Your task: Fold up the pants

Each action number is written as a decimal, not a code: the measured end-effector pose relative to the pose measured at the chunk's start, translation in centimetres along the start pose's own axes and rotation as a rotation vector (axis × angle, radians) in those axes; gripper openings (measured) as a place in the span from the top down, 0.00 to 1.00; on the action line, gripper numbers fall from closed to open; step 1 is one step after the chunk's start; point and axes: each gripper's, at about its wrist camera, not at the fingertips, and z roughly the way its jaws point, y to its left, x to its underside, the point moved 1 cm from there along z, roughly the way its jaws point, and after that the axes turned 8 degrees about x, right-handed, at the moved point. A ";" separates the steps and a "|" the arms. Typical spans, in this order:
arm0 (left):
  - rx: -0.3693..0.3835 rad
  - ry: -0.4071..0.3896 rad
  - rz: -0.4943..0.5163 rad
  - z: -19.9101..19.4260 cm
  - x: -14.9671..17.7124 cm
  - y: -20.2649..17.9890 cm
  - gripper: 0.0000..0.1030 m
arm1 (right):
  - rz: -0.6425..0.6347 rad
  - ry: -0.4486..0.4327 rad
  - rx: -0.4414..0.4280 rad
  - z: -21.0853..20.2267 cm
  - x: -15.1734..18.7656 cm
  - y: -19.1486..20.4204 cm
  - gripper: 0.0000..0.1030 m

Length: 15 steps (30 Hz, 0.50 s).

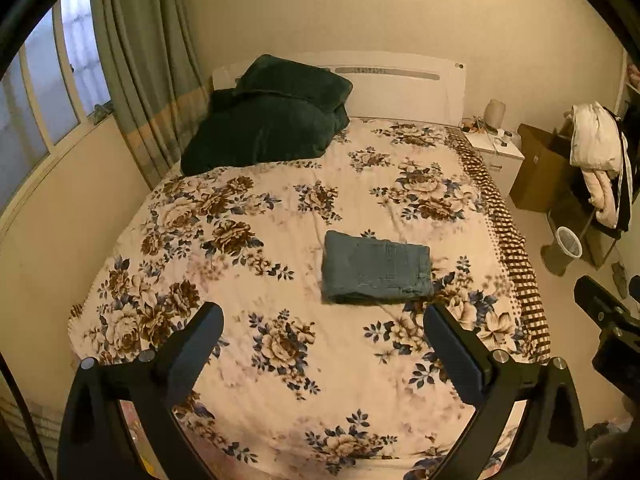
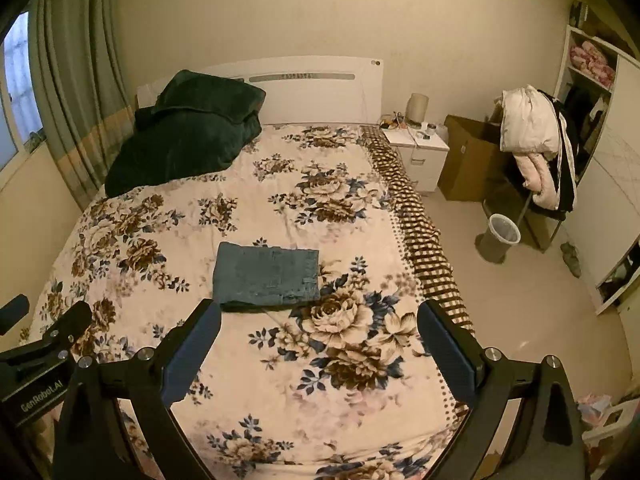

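Note:
The blue denim pants [image 1: 376, 268] lie folded into a compact rectangle on the floral bedspread [image 1: 280, 216]; they also show in the right wrist view [image 2: 267, 274]. My left gripper [image 1: 324, 312] is open and empty, held above the bed, nearer than the pants. My right gripper [image 2: 319, 309] is open and empty, also held back from the pants, which lie just beyond its left finger. Neither gripper touches the fabric.
A dark green blanket [image 1: 264, 120] is heaped at the head of the bed. A white nightstand [image 2: 420, 152], cardboard box [image 2: 468, 160], wastebasket [image 2: 500, 238] and a chair with jackets [image 2: 536, 140] stand right of the bed. Curtains [image 1: 140, 60] hang at left.

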 end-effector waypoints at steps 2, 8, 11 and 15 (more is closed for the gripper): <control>-0.007 0.008 0.006 0.5 0.0 0.0 0.01 | -0.005 0.006 0.000 0.6 0.2 0.2 0.03; 0.008 0.010 0.009 1.2 -0.3 0.2 0.01 | -0.006 0.018 -0.004 1.6 0.7 0.4 0.02; 0.010 0.003 0.014 1.4 -0.5 0.1 0.01 | -0.002 0.021 -0.009 1.7 0.7 0.5 0.02; 0.014 -0.010 0.010 1.3 -0.6 0.2 0.01 | 0.001 0.021 -0.012 1.9 0.9 0.4 0.02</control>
